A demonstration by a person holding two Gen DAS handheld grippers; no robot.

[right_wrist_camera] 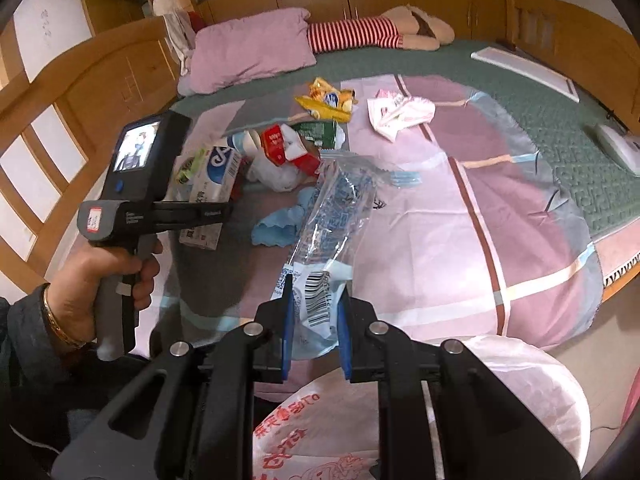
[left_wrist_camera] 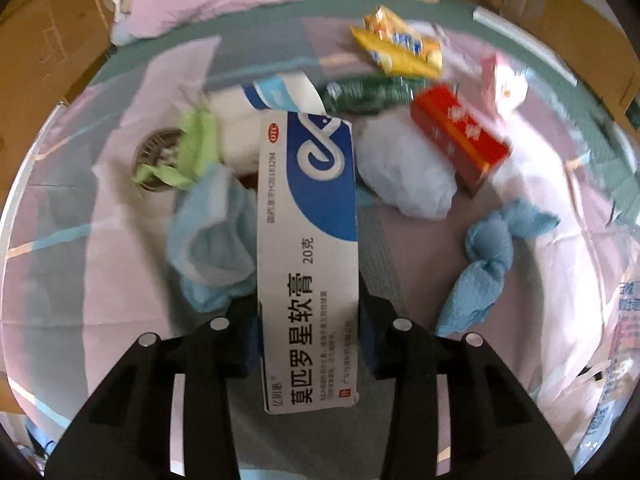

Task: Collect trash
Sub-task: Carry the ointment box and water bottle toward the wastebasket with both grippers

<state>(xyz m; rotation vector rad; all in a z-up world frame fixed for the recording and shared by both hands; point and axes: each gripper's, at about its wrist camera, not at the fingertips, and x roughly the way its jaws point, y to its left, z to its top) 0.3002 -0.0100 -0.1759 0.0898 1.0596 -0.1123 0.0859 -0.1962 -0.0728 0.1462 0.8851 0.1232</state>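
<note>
My left gripper [left_wrist_camera: 308,308] is shut on a white and blue ointment box [left_wrist_camera: 308,248] and holds it above the trash pile on the bed; the same box shows in the right wrist view [right_wrist_camera: 212,184]. My right gripper [right_wrist_camera: 316,304] is shut on a clear crinkled plastic bag [right_wrist_camera: 332,216] with a barcode label, held over the bedspread. Loose trash lies on the bed: a red box [left_wrist_camera: 460,136], a yellow snack wrapper [left_wrist_camera: 400,42], a green wrapper [left_wrist_camera: 368,94], a white wad [left_wrist_camera: 404,172], blue tissue [left_wrist_camera: 488,256] and green paper [left_wrist_camera: 192,148].
A white printed bag [right_wrist_camera: 400,412] lies open just below my right gripper. A pink pillow [right_wrist_camera: 248,48] and a striped plush toy [right_wrist_camera: 360,34] lie at the head of the bed. A crumpled pink-white wrapper [right_wrist_camera: 400,114] sits further right. Wooden bed frame at the left.
</note>
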